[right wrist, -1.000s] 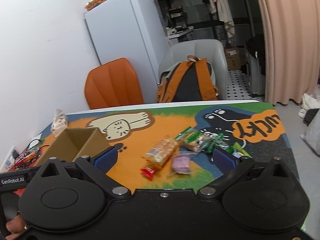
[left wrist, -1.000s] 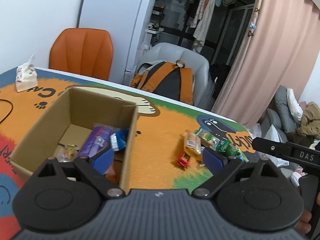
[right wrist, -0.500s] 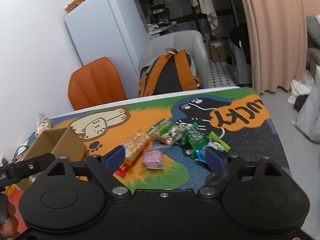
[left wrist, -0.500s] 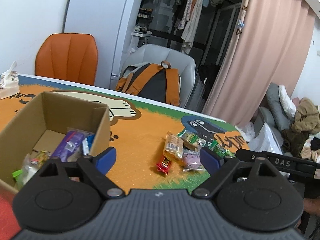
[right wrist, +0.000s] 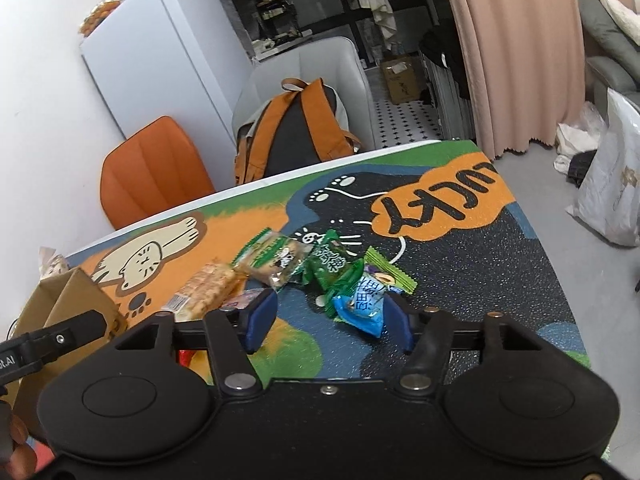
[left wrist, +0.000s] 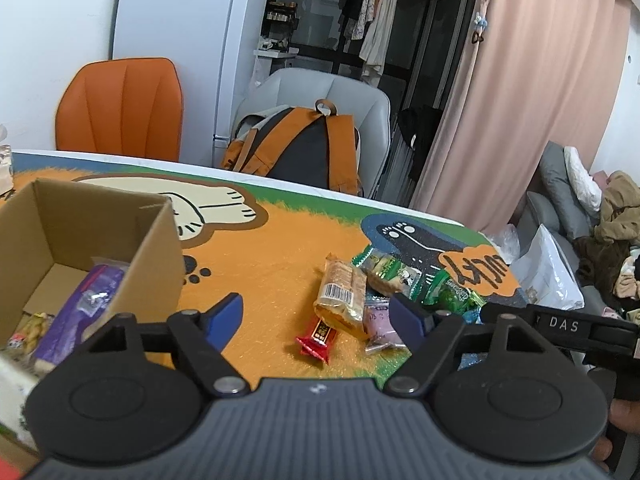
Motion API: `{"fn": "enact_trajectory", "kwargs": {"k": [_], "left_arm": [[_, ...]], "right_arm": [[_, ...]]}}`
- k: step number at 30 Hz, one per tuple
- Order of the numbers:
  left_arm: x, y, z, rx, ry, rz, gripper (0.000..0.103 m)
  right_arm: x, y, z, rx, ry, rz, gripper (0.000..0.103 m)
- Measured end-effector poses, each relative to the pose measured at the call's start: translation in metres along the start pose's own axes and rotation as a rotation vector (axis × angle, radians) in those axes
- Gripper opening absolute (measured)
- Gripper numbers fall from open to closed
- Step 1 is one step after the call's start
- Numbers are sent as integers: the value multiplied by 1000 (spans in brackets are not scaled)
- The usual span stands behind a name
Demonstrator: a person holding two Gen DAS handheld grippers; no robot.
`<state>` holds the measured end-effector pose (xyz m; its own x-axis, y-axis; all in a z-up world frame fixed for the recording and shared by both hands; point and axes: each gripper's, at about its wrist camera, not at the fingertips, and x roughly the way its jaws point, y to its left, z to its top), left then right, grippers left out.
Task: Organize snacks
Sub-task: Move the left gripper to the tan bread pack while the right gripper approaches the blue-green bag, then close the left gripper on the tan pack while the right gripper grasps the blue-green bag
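A pile of snack packets lies on the cartoon table mat: a tan biscuit pack [left wrist: 341,295], a small red bar [left wrist: 317,338], a pink packet [left wrist: 380,326], green packets [right wrist: 332,266] and a blue packet [right wrist: 366,302]. A cardboard box [left wrist: 156,248] at the left holds a purple packet [left wrist: 80,312] and other snacks. My left gripper [left wrist: 318,322] is open and empty, just above the red bar and biscuit pack. My right gripper [right wrist: 330,322] is open and empty, close over the blue and green packets.
An orange chair [left wrist: 120,108] and a grey chair with an orange backpack [left wrist: 304,148] stand behind the table. A white fridge [right wrist: 160,72] is against the wall. Bags [right wrist: 612,184] lie on the floor at the right. The table's right edge [right wrist: 560,280] is near.
Both grippers have swung right and come closer to the snack pile. The box has slid to the left edge of the left view. Both stay open.
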<state>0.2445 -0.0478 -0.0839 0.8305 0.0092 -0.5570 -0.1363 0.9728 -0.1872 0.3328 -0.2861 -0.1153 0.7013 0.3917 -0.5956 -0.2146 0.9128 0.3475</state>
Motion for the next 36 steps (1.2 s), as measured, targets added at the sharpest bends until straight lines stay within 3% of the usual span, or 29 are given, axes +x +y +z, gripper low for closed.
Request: {"fn": "enact_trajectory", "kwargs": {"k": [5,13,24,28,30,31,32,36], "left_arm": [[17,-3,1,-6,11,-1,76],[46,-9,3,13,27,4,73],[97,-20,-1,57,84,27,73],[104,-21,-5,56,91,19,64],[106,-22,-5,55,94,14,51],[107,-22,-4,53,100,9,40],[108,-22,-4,52,108,8,37],[100,-20,-5,27,100,9,36]], "right_arm": [[12,-6,3,13,1,-3,48],[26,-18,-3,44,-11,-32,47],[38,-15,-9,-5,-4,-83,42],[39,-17,-9,-13,-19,-88,42],[42,-16,-10,-34,-29,-99,40],[42,-15,-10,-41,-32,-105,39],[42,-15,-11,-43,-37,-109,37],[40,-20,-12,-39,-47,-100,26]]}}
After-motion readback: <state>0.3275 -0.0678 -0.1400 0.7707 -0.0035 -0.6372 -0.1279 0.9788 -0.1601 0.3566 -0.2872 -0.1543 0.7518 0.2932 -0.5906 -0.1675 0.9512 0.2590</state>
